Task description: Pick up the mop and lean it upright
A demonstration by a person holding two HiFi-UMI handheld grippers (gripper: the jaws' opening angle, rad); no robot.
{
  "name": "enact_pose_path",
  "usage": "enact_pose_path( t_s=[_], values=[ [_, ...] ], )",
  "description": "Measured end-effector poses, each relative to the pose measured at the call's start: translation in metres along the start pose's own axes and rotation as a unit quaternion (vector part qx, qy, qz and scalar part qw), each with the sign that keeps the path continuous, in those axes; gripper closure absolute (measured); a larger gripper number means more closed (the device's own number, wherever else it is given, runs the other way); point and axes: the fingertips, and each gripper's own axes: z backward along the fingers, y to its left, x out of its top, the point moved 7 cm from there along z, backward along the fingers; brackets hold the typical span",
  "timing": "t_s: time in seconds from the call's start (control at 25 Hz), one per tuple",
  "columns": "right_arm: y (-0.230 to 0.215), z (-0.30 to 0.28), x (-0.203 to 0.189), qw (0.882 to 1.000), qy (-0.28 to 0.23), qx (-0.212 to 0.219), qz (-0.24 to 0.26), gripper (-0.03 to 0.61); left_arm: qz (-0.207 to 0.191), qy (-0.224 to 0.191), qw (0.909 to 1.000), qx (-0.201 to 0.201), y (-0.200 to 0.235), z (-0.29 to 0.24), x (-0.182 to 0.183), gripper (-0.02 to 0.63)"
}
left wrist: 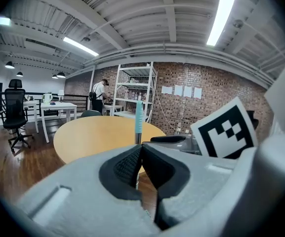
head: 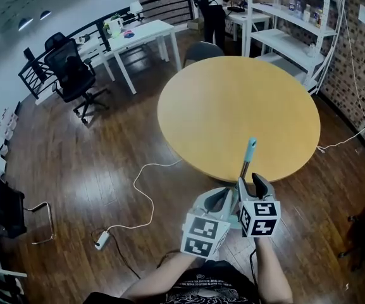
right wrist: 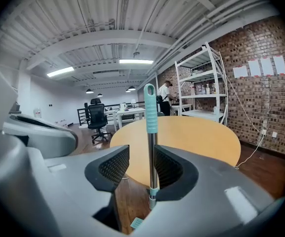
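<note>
Two tongs hover at lower centre by the round bench (head: 233,106): right tongs (right wrist: 140,157) released, jaws apart around the upright mop handle (right wrist: 150,107); left tongs (left wrist: 141,149) clenched together.

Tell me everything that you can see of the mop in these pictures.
Only the mop handle shows; the head is out of view. It is a thin, shiny metal pole with a teal plastic grip on top, pierced by a hanging hole, and a teal collar lower down. It stands nearly upright before the round table, perhaps leaning on its edge. It passes between the open jaws of the right gripper, close to one pad; contact is unclear.
</note>
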Motion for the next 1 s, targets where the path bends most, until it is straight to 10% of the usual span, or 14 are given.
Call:
enact_pose_path(
  t_s=[1.0],
  values=[
    [-0.032,-0.065,-0.008,1.000,0.024,0.000,0.017,0.472,-0.011,0.020,0.9996,0.015,0.022,-0.030,0.007,0.611]
  ],
)
